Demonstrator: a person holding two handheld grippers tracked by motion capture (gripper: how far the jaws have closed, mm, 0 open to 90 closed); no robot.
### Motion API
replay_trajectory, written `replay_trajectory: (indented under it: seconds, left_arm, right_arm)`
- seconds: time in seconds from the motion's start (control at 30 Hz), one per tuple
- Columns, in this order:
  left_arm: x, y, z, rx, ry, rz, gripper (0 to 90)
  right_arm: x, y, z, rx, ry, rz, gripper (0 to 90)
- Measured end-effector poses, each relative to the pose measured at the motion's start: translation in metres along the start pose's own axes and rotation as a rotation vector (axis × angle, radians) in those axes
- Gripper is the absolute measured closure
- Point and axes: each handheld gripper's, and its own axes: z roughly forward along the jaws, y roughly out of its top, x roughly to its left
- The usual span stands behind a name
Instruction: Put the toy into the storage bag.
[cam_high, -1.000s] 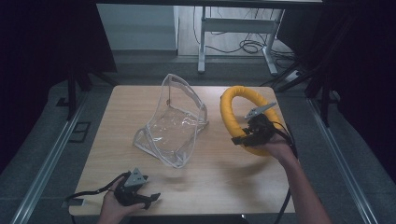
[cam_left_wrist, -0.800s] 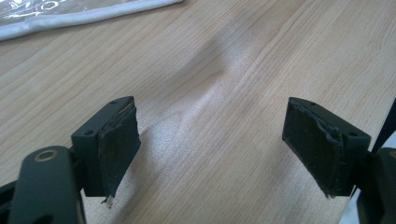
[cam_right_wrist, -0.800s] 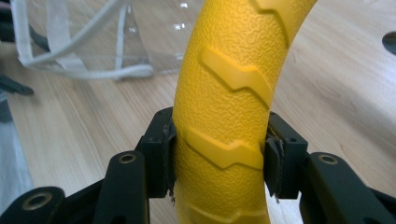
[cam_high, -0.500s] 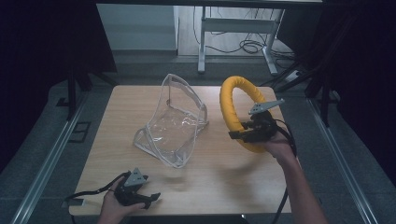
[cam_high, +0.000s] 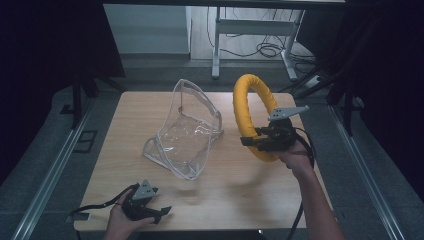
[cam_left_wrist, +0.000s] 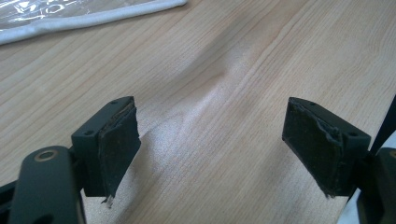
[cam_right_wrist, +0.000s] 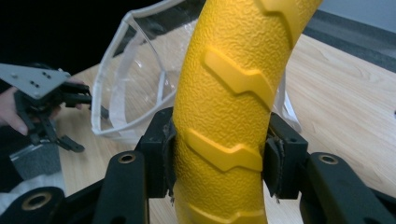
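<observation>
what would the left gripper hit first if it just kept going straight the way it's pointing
Probably the bare wooden table: the open left gripper tilts down at it. Skimming along level instead, it might reach the clear bag's white edge, though depth is unclear.

The yellow ring (cam_right_wrist: 224, 107) looks like matt rubber, pebbled, with raised zigzag ribs. The pouch (cam_high: 187, 132) at frame centre is clear glossy plastic with white cloth-like edging. The desk (cam_high: 240, 190) is pale, smooth, matt wood grain.
</observation>
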Motion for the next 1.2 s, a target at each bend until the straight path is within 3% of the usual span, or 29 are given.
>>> replay_trajectory:
  seconds: [0.6, 1.0, 1.2]
  left_arm:
    - [-0.001, 0.000, 0.000, 0.001, 0.000, -0.001, 18.6]
    - [-0.001, 0.000, 0.001, 0.001, 0.000, -0.001, 18.6]
    - [-0.001, 0.000, 0.001, 0.002, 0.000, 0.000, 18.6]
  right_arm:
    - [0.013, 0.008, -0.005, -0.118, 0.052, 0.005, 52.0]
    - [0.016, 0.016, -0.004, -0.156, 0.061, 0.011, 51.9]
    - [0.021, 0.022, -0.005, -0.201, 0.070, 0.008, 51.8]
